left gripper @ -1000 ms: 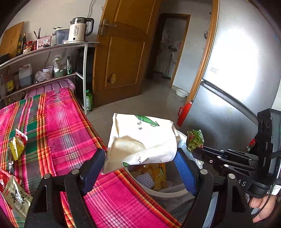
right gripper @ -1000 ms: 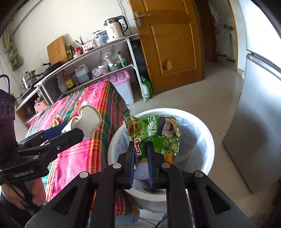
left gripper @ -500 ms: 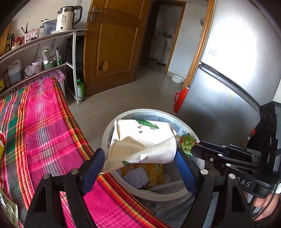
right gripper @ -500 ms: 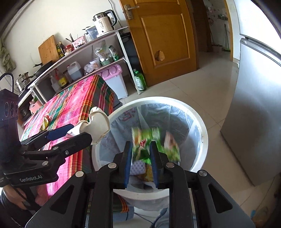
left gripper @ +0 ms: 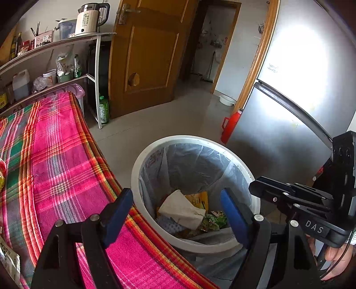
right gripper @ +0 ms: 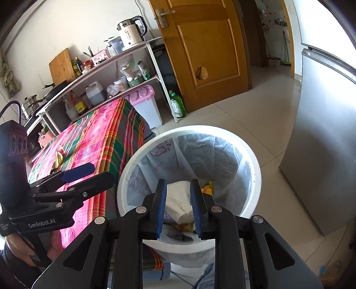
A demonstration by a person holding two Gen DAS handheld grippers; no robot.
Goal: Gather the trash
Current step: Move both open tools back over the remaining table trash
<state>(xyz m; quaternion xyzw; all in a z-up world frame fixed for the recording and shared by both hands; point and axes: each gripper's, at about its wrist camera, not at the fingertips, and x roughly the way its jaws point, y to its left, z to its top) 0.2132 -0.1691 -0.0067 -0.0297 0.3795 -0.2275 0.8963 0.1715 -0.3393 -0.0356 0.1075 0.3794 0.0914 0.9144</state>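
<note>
At the far left of the left wrist view, a snack packet (left gripper: 9, 262) lies on the counter (left gripper: 57, 160), which is draped in a pink plaid cloth. Behind it a shelf (left gripper: 51, 46) carries a kettle (left gripper: 90, 19). Just beside the counter's edge stands a white trash bin (left gripper: 142, 160) lined with a clear bag. A crumpled white bag (left gripper: 181, 210) lies inside at the bottom, with a green snack wrapper (left gripper: 213, 222) touching it on the right and yellow wrappers around them. The left hand-held gripper (left gripper: 176, 219) hangs over the bin's near rim with its blue pads set wide apart and nothing between them. To its right the right hand-held gripper (right gripper: 178, 206) also hangs over the bin; its jaws have just been opening and now stand narrowly parted, gripping nothing, the white bag showing far below through the gap. A hand (left gripper: 338, 255) holds its grip. At the far right stands a grey fridge (left gripper: 289, 111), with a red container (left gripper: 231, 126) on the floor beside it.
</note>
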